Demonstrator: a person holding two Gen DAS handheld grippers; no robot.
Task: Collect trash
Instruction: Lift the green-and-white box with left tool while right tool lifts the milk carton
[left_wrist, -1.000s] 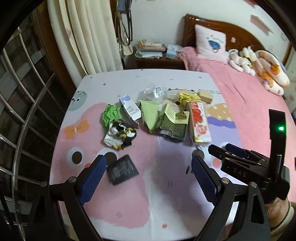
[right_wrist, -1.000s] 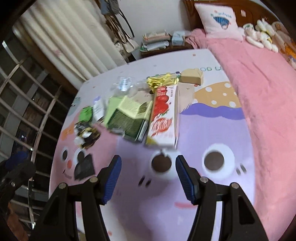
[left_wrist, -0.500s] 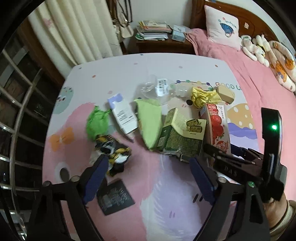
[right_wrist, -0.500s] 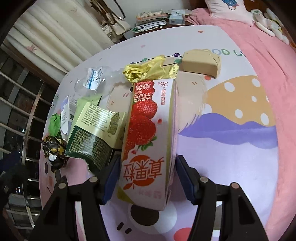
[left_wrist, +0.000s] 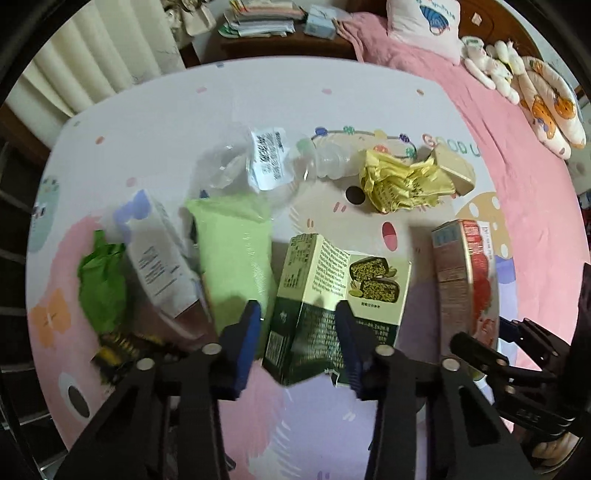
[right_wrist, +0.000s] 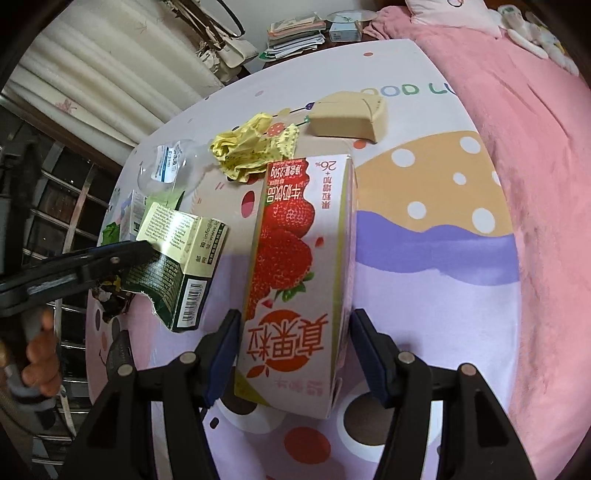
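Left claw (left_wrist: 297, 325) points steeply down at the table (left_wrist: 184, 110), w/ its blue pads either side of the torn near end of a green-and-cream snack box (left_wrist: 332, 295). Its jaws have just been closing; box is between them, pads at or v. close to its sides, firm grip can't be confirmed. Right claw (right_wrist: 293, 349) straddles the near end of a red strawberry milk carton (right_wrist: 299, 266) lying flat; jaws fairly wide, left pad looks to touch the carton's side, small gap at the right pad, so not clamped.

Trash lies in a loose row across the table, which has a pastel cartoon cover. From left in the left wrist view: dark crumpled wrapper (left_wrist: 122, 349), green crumpled wrapper (left_wrist: 101, 284), white box (left_wrist: 155, 258), light green pouch (left_wrist: 236, 251), snack box, then milk carton at right. Behind them: clear crushed plastic bottle w/ white label (left_wrist: 258, 158), yellow crumpled wrapper (left_wrist: 399, 181), small tan box (left_wrist: 452, 170). Pink bed (left_wrist: 517, 155) beside the table at right, stuffed toys (left_wrist: 524, 74) on it.
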